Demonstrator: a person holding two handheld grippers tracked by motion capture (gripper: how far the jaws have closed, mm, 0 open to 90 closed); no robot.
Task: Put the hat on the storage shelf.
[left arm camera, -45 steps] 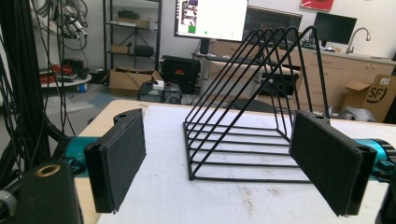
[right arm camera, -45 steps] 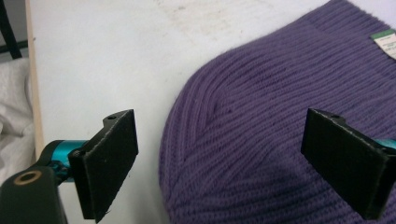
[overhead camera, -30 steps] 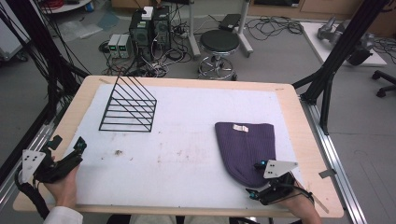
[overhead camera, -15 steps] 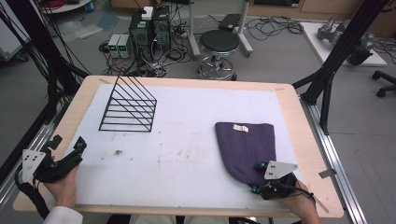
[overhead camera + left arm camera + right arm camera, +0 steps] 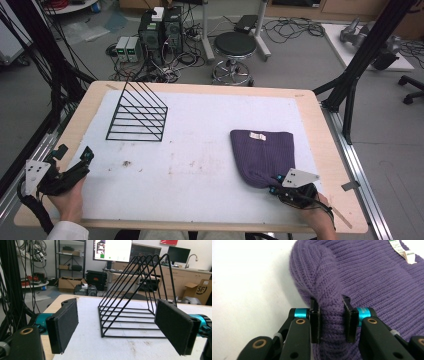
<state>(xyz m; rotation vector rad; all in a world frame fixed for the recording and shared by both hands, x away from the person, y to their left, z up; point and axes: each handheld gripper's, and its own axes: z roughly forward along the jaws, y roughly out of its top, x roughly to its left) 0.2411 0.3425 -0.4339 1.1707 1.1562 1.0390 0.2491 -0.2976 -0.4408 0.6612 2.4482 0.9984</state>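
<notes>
at five o'clock on the table in the high view, your right gripper sits on the near edge of the purple beanie, and its jaws have just been closing with a fold of knit between them. the hat lies flat on the white mat, long axis running from your gripper toward twelve, label end farthest from you. your right hand is touching it; your left gripper waits well apart at eight o'clock. the black wire rack stands at ten o'clock, across the mat from the hat, with bare mat between them.

over to the left gripper view: jaws spread wide, nothing between the pads, and the wire rack stands dead ahead at twelve.

now the right gripper view: the right gripper is pinching a raised ridge of the beanie, pads pressed on either side of the fold. the rest of the hat spreads away toward one o'clock, white tag up at the far corner. i'd judge a lift drags the whole hat along.
</notes>
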